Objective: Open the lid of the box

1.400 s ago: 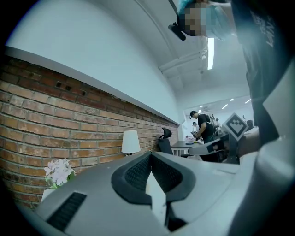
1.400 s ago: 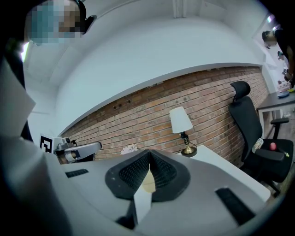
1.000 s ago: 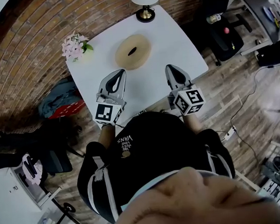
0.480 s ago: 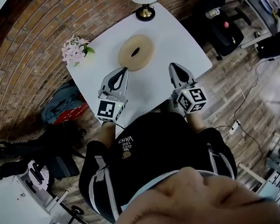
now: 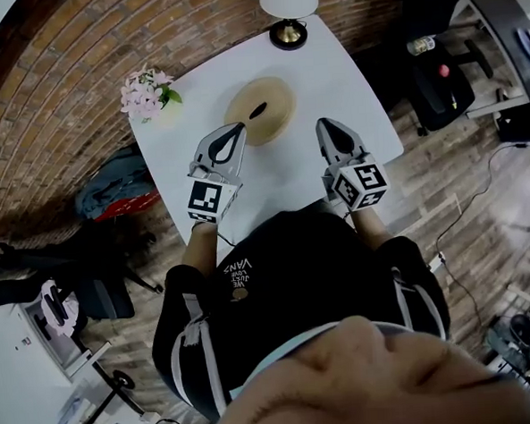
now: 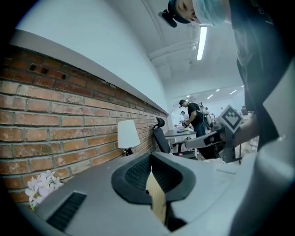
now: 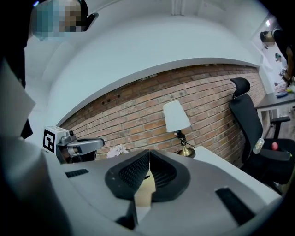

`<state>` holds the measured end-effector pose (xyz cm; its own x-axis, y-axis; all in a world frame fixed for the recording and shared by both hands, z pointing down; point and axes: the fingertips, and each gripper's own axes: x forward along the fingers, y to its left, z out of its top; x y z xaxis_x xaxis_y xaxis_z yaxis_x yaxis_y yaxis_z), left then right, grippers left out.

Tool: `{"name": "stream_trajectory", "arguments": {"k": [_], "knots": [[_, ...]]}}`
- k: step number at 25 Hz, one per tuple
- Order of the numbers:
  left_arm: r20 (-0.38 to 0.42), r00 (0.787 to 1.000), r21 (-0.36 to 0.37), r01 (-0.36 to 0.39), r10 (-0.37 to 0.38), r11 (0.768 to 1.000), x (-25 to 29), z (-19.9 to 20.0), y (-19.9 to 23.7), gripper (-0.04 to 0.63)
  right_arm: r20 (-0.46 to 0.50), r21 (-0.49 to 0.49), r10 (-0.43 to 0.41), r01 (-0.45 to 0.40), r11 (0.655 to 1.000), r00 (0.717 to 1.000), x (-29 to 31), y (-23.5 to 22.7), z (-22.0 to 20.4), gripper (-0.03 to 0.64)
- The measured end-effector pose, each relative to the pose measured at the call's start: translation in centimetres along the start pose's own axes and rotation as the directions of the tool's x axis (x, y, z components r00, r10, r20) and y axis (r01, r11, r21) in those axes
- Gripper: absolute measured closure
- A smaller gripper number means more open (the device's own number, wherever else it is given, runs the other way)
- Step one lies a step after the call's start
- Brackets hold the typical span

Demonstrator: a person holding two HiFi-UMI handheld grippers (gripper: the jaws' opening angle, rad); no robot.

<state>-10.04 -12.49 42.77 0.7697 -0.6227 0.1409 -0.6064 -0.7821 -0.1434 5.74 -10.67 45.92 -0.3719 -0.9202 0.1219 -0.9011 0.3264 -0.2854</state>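
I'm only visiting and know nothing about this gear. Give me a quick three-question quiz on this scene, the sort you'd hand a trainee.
1. True or false: the left gripper and the right gripper both have their jaws closed with nothing between them.
2. Seen from the head view, which gripper's tip is nearer the round wooden box? A) left B) right C) both equally far
3. Short answer: what pink thing sits at the left corner of the table in the head view?

Key: 1 true; 2 A; 3 flowers.
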Motion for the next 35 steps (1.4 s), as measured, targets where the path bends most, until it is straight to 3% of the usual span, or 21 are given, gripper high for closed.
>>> {"name": "stream_trajectory", "arguments": {"k": [7, 16, 23, 24, 26, 32, 35], "knots": [[-0.07, 0.997, 0.01, 0.015, -0.014, 1.0, 2.9, -1.6, 0.0, 0.584, -0.052, -0.052, 0.078, -0.08, 0.995, 0.996, 3.2, -2.0, -1.1, 0.612], [-0.14, 0.989, -0.045, 0.037, -0.043, 0.998, 5.2, -4.7, 0.1, 0.583, -0.135, -0.048, 0.124, -0.131, 0.99, 0.983, 6.1, -4.4, -4.3, 0.612], [-0.213, 0.973, -0.089, 0.077, -0.095, 0.993, 6.5, -7.3, -0.1, 0.424, -0.213, -0.073, 0.152, -0.171, 0.983, 0.965, 7.4, -4.9, -7.2, 0.607], [-0.222, 0.969, -0.098, 0.089, -0.109, 0.991, 6.7, -7.6, -0.2, 0.407, -0.219, -0.074, 0.157, -0.177, 0.981, 0.963, 7.6, -5.0, -7.6, 0.589], [-0.249, 0.958, -0.118, 0.113, -0.14, 0.987, 7.0, -8.3, -0.6, 0.368, -0.239, -0.077, 0.159, -0.182, 0.98, 0.958, 7.9, -5.1, -8.5, 0.48], [-0.346, 0.914, -0.138, 0.176, -0.214, 0.975, 8.0, -10.6, -1.1, 0.291, -0.337, -0.111, 0.16, -0.208, 0.972, 0.928, 8.6, -5.8, -11.2, 0.447], [-0.397, 0.888, -0.131, 0.197, -0.233, 0.972, 8.4, -11.7, -1.3, 0.267, -0.385, -0.136, 0.172, -0.24, 0.961, 0.907, 8.7, -5.9, -12.5, 0.395]]}}
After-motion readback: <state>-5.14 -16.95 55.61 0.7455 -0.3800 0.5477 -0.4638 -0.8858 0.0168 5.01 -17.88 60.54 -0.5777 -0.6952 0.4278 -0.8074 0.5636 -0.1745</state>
